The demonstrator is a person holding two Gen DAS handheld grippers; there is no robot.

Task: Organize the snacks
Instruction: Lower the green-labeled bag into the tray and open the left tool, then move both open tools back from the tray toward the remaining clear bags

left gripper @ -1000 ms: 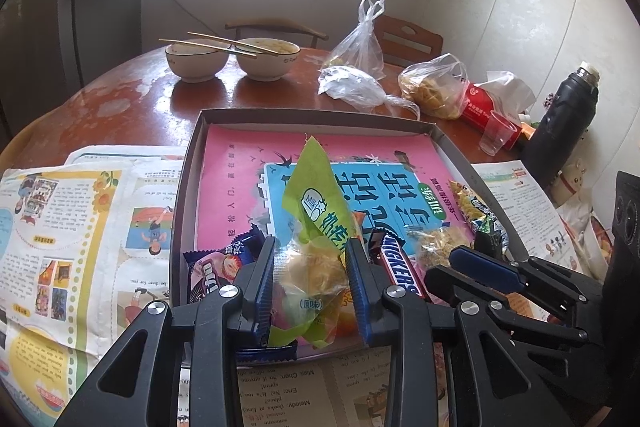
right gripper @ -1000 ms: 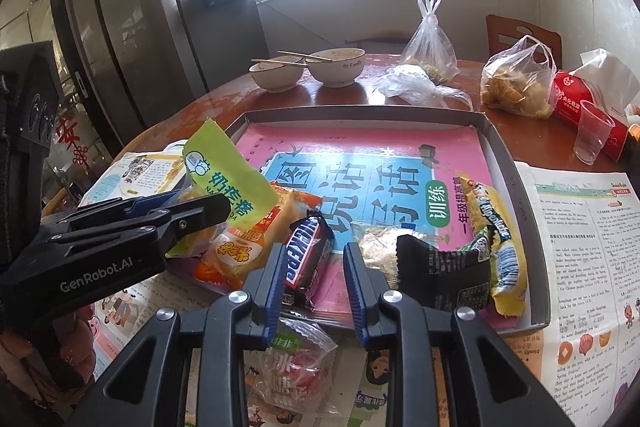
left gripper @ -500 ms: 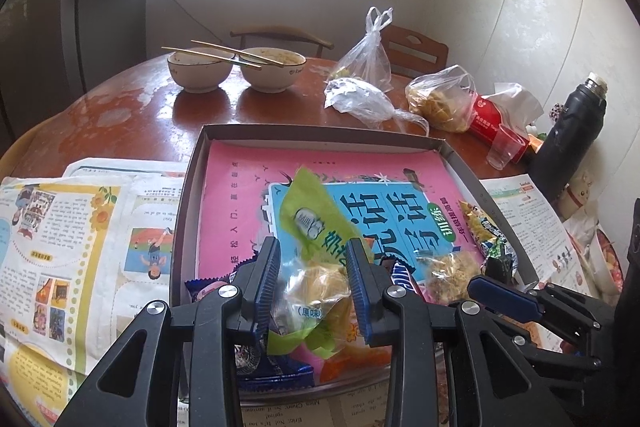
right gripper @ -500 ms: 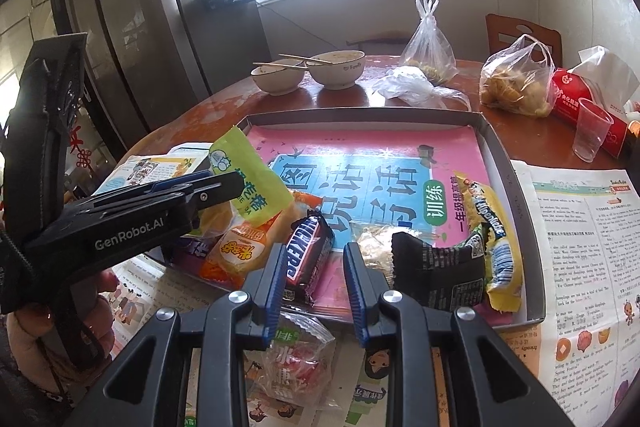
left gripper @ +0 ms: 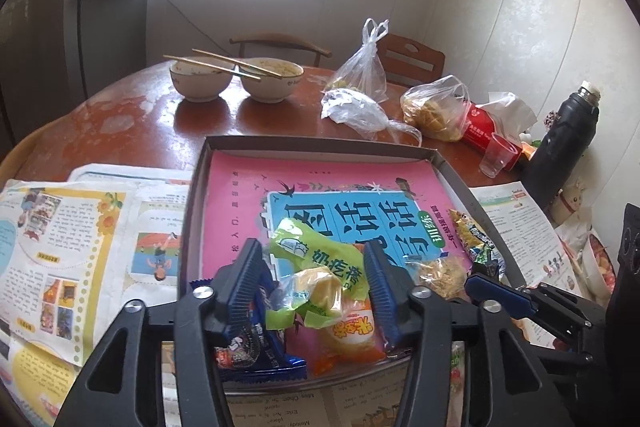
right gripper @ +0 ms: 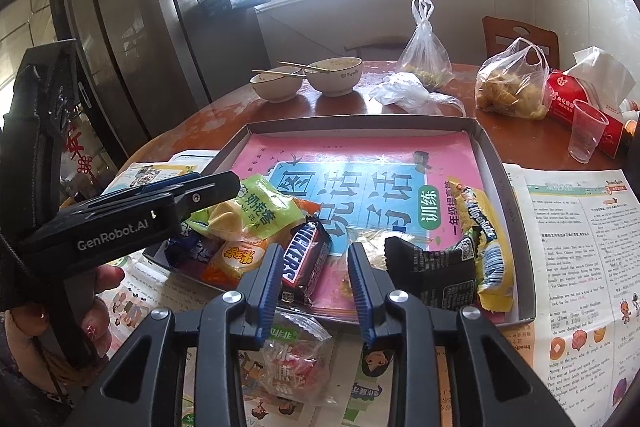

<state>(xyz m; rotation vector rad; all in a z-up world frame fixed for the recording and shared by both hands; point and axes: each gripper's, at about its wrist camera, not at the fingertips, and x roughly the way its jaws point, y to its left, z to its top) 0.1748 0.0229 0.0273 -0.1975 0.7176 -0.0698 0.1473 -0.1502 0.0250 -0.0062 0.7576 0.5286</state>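
A grey tray [left gripper: 320,143] lined with a pink and blue book holds several snacks. My left gripper [left gripper: 314,277] is open above the tray's near left corner; the green snack packet [left gripper: 320,259] lies between its fingers on an orange packet [left gripper: 352,335], beside a blue packet [left gripper: 256,347]. From the right wrist view the left gripper [right gripper: 216,187] hovers over the green packet [right gripper: 264,211]. My right gripper [right gripper: 314,279] is open over the tray's near edge, with a Snickers bar [right gripper: 304,263] between its fingers. A clear candy packet [right gripper: 296,359] lies on the paper below it.
A black packet [right gripper: 432,271] and a yellow packet [right gripper: 484,239] lie at the tray's right. Two bowls with chopsticks [left gripper: 236,77], plastic bags [left gripper: 436,107], a plastic cup [right gripper: 586,135] and a black flask [left gripper: 564,139] stand on the wooden table behind. Printed papers [left gripper: 60,247] flank the tray.
My left gripper opened and let go of the green packet, which dropped flat onto the snacks in the tray. My right gripper has barely moved.
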